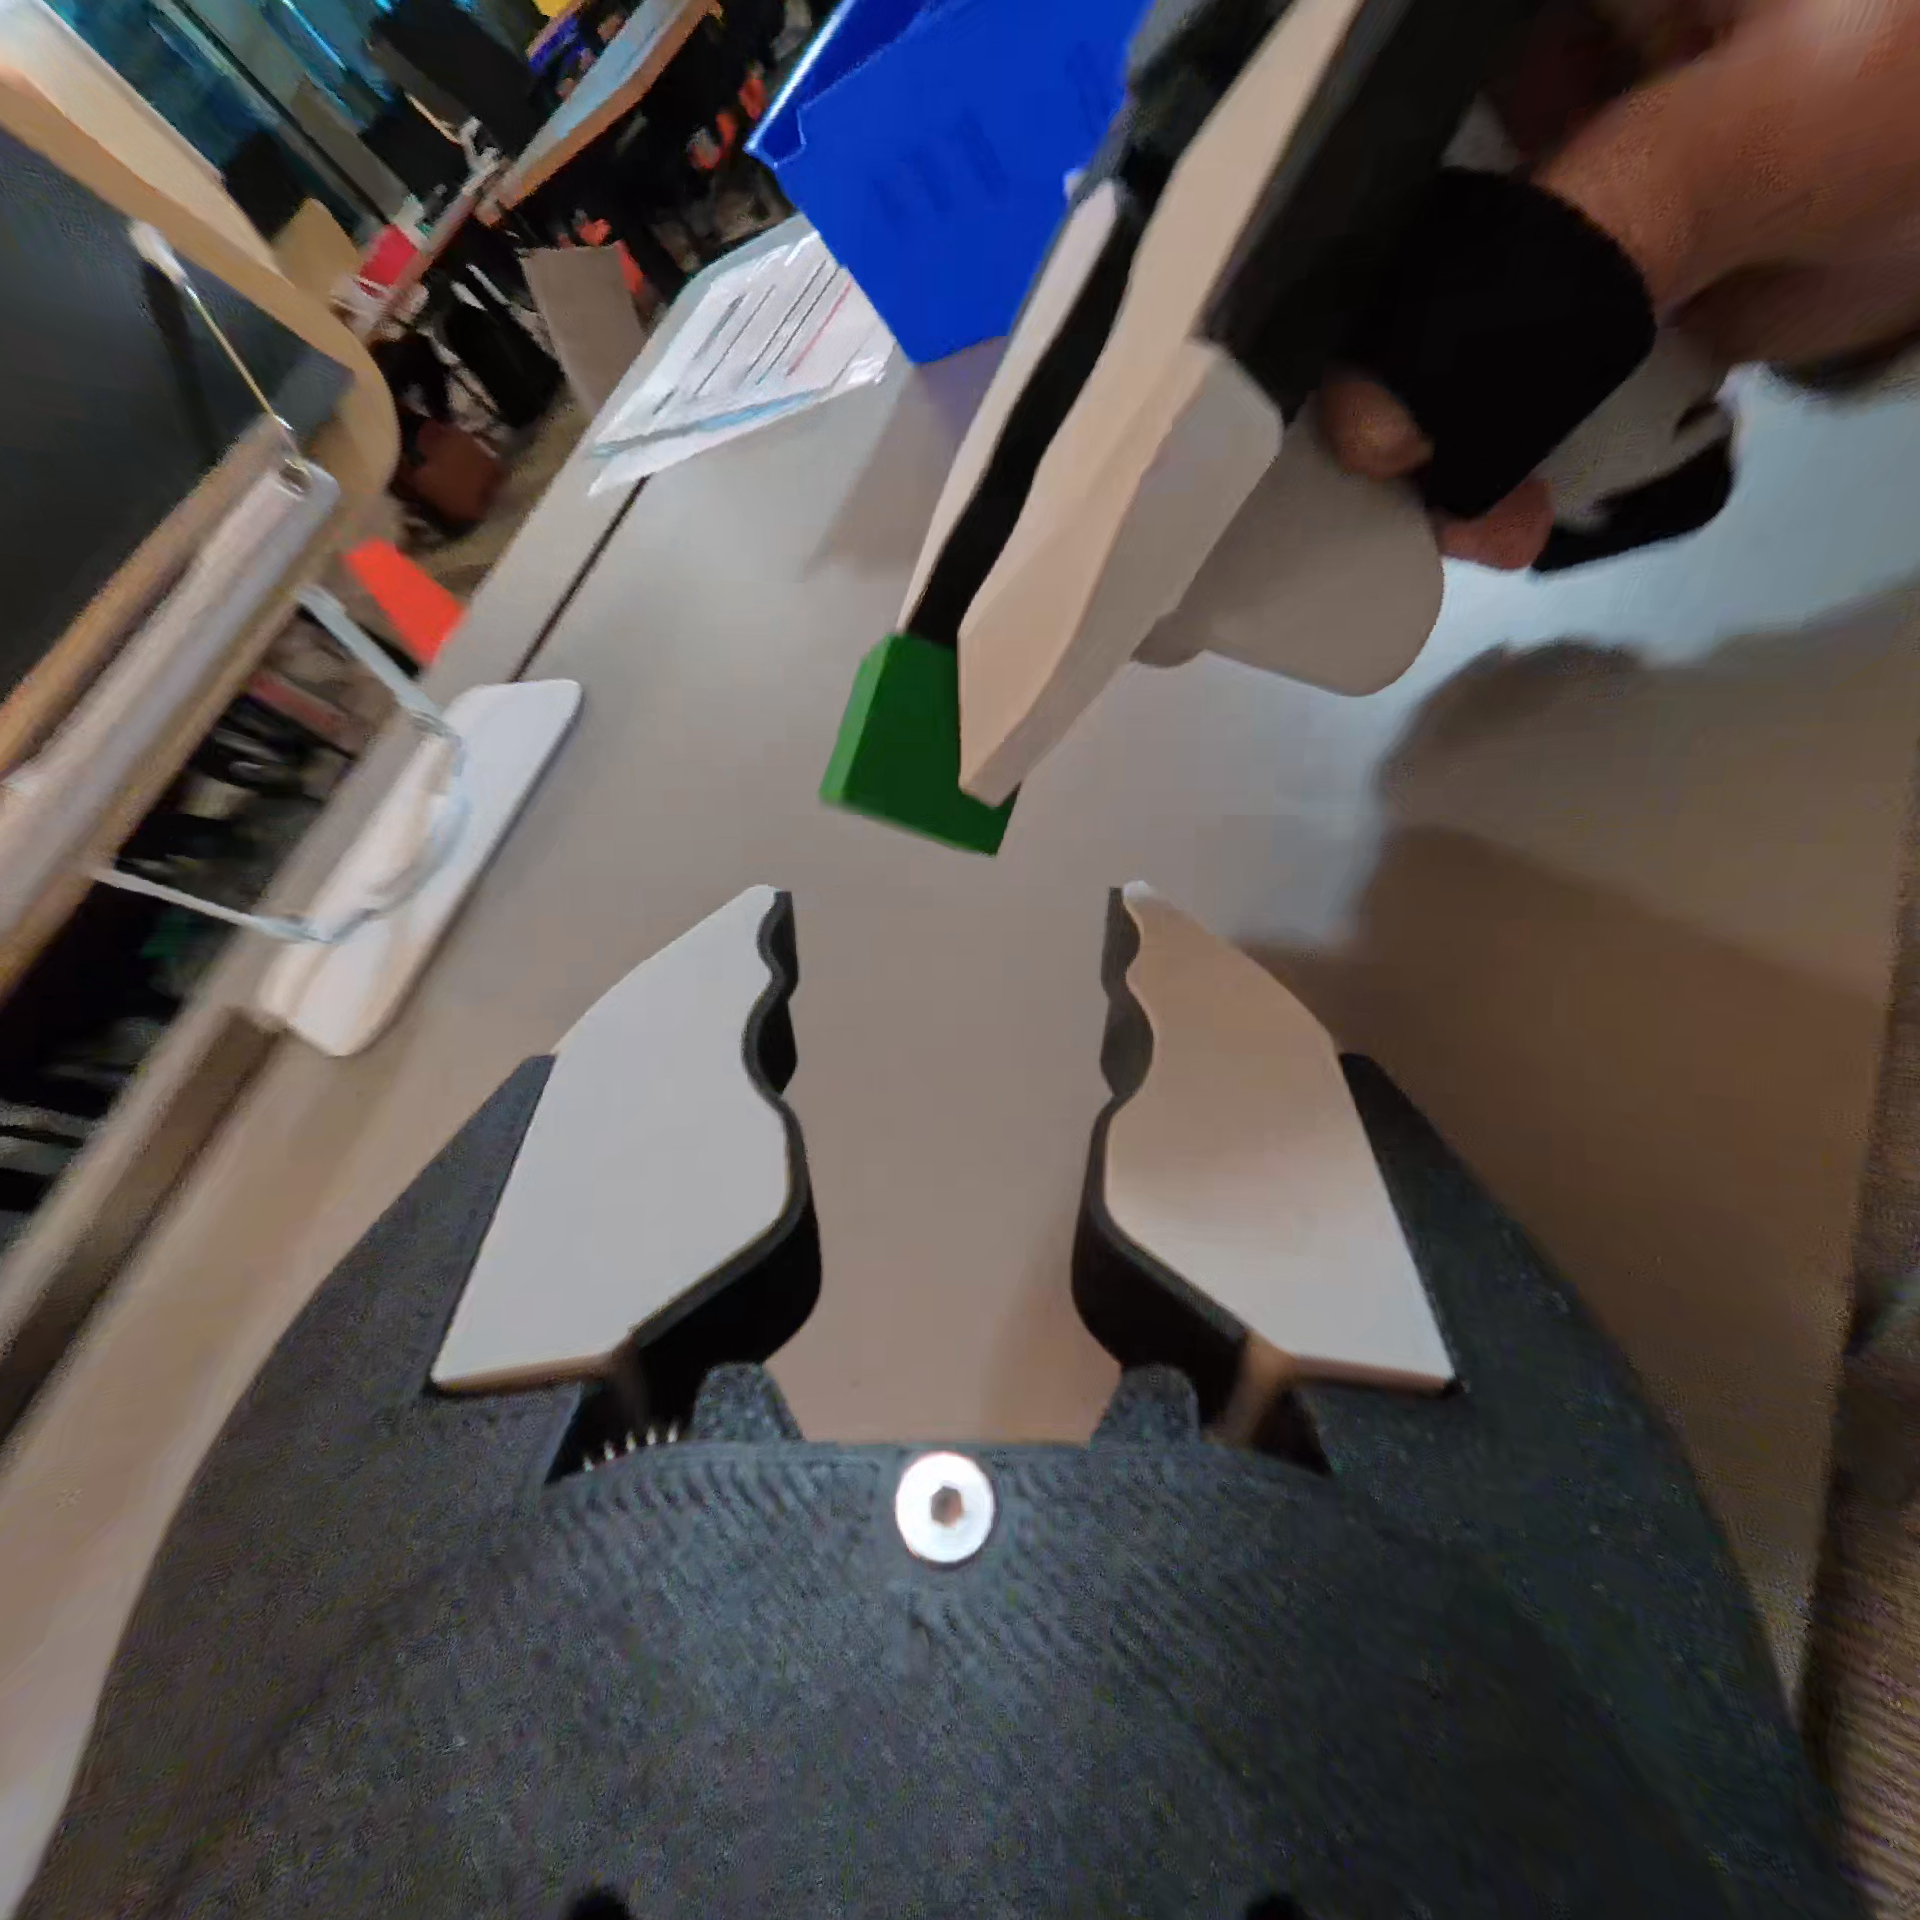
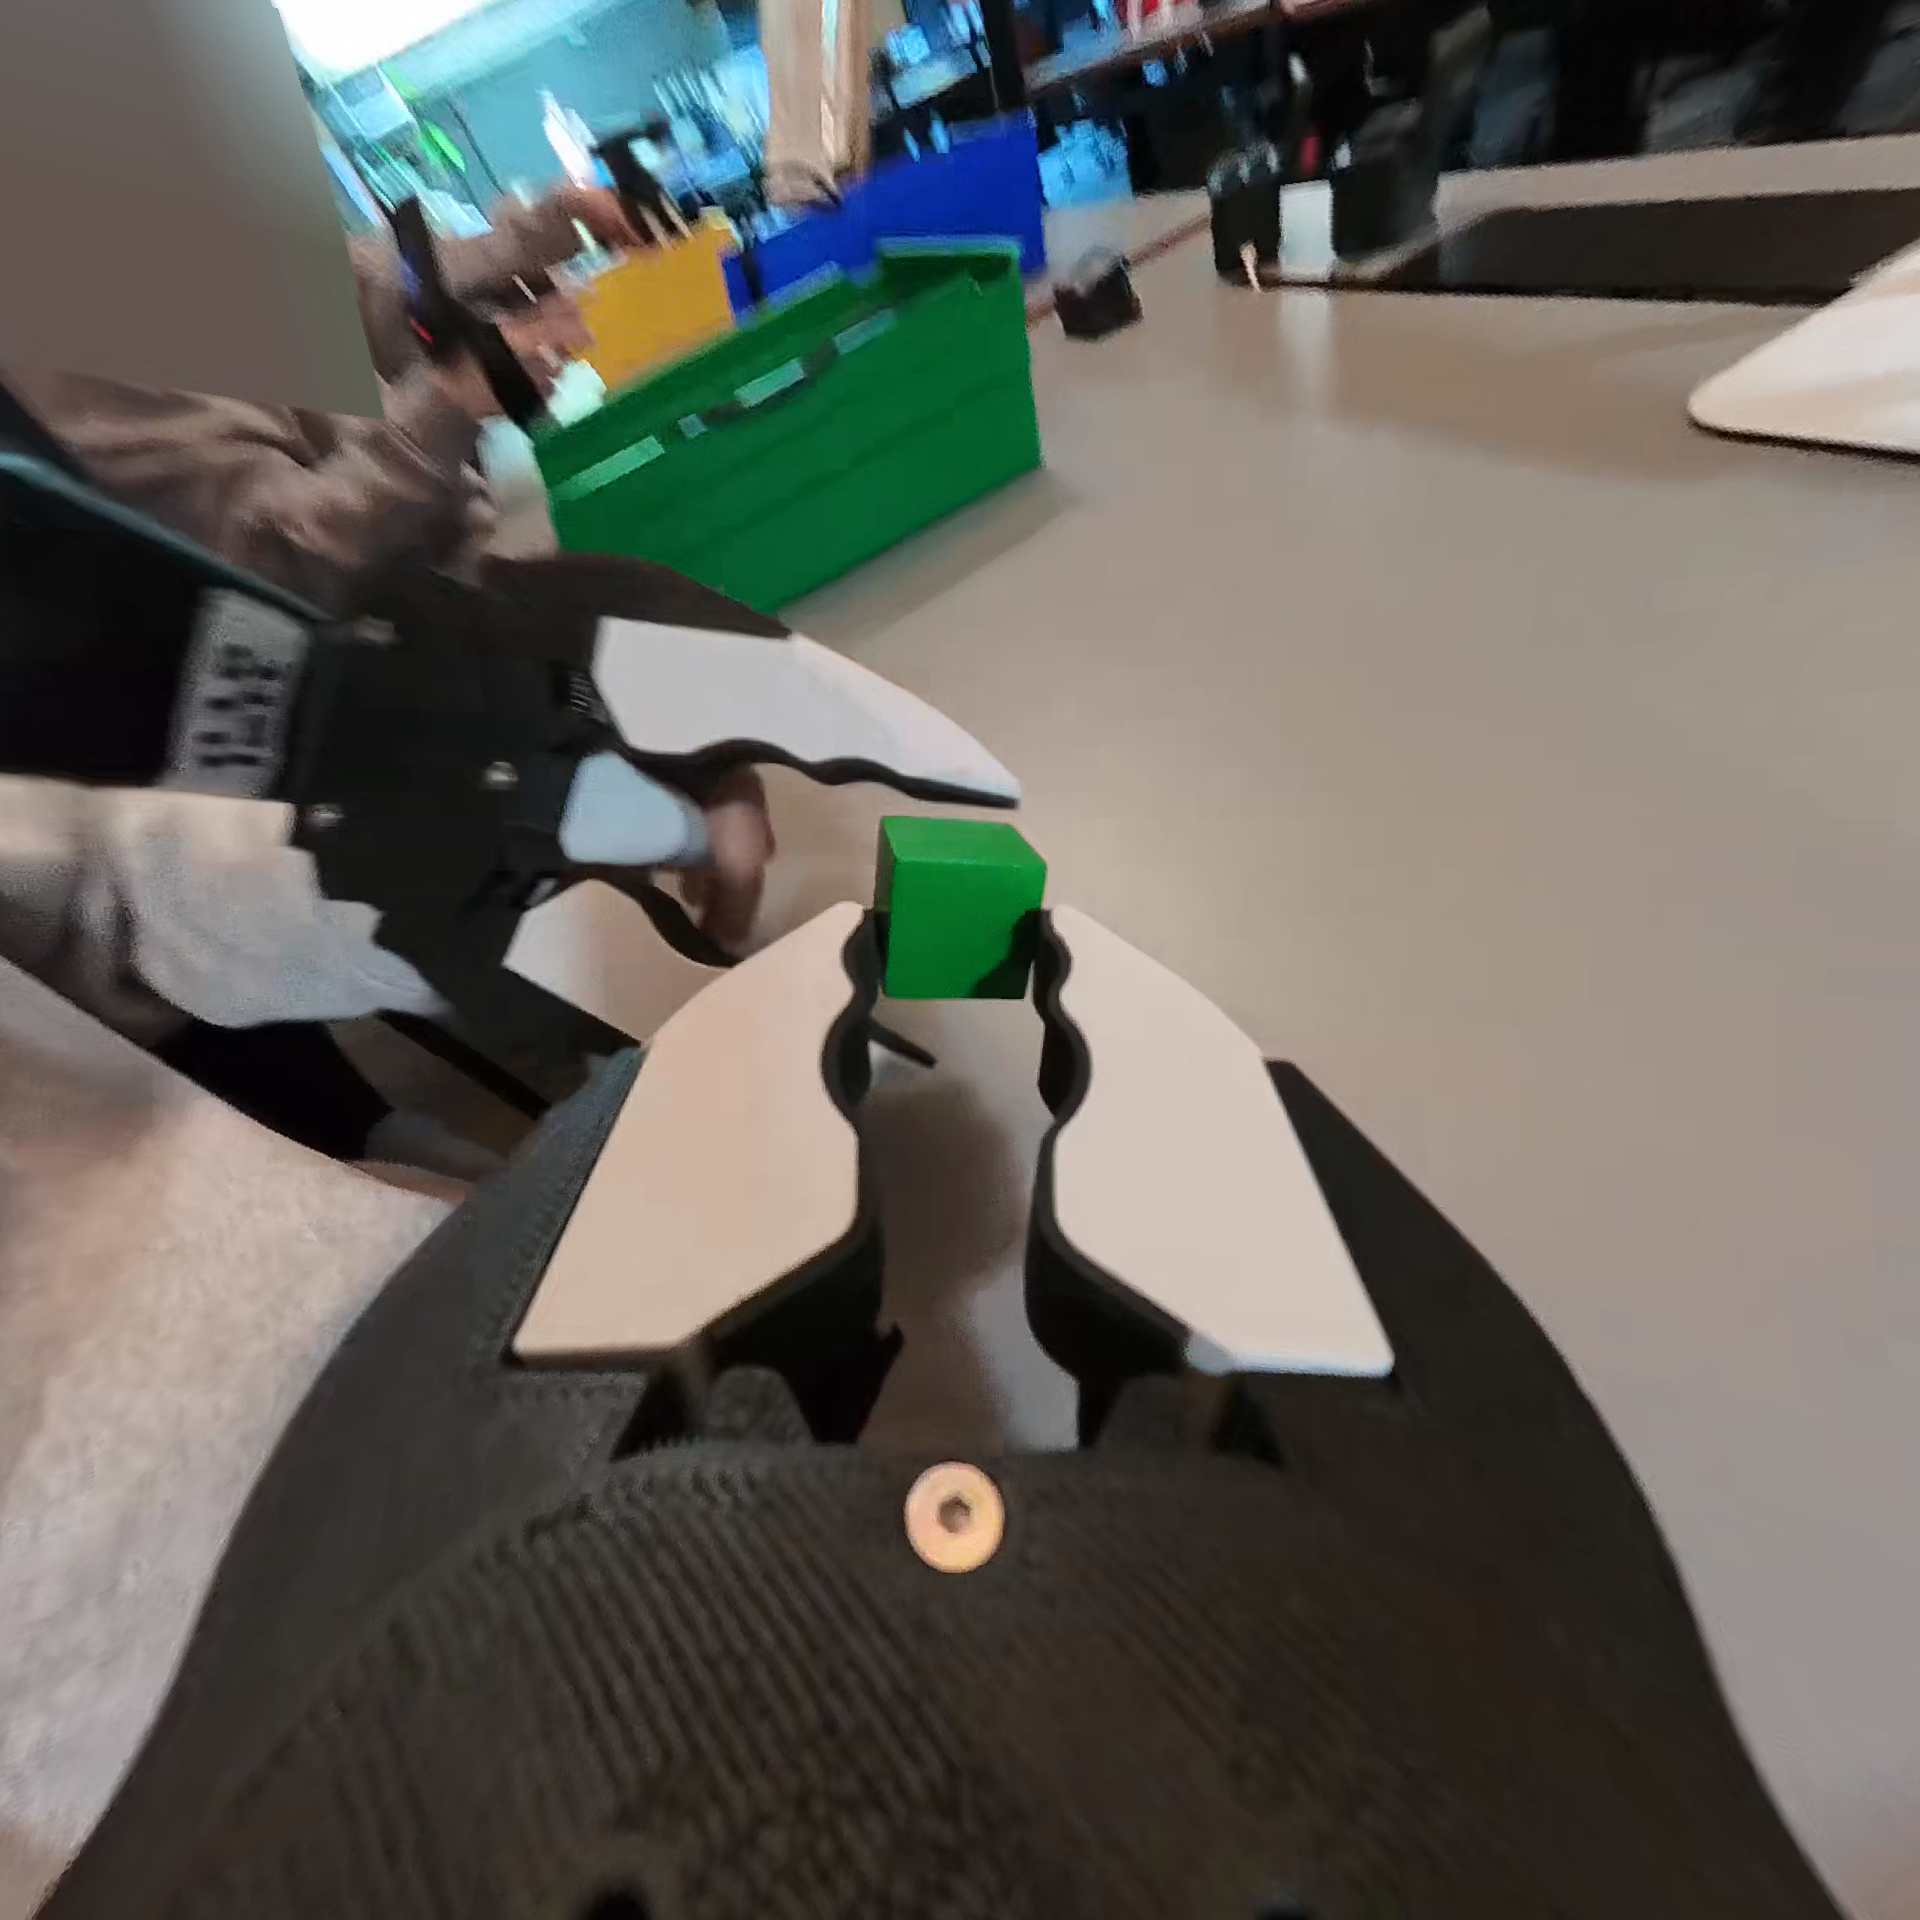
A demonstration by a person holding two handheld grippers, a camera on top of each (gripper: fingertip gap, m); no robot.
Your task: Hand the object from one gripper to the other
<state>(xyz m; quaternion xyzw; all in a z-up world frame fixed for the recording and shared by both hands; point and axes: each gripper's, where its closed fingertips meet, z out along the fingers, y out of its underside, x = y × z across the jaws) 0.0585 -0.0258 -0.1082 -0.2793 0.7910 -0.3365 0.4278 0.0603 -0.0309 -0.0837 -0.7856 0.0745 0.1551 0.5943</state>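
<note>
A small green cube (image 2: 956, 906) is pinched between the tips of my right gripper (image 2: 951, 916), which is shut on it above the table. In the left wrist view the same cube (image 1: 906, 750) hangs from the right gripper's tips (image 1: 940, 727), which come down from the upper right. My left gripper (image 1: 948, 896) is open and empty, its tips just below the cube and apart from it. In the right wrist view the left gripper (image 2: 935, 810) comes in from the left, one finger (image 2: 810, 717) just above and left of the cube; its other finger is mostly hidden.
A beige table (image 1: 935, 1039) lies below. A blue bin (image 1: 935, 177) and a plastic sleeve of papers (image 1: 748, 353) sit at its far end, a white stand base (image 1: 416, 862) to the left. A green bin (image 2: 800, 447), yellow bin (image 2: 655, 301) and blue bin (image 2: 935, 197) stand beyond.
</note>
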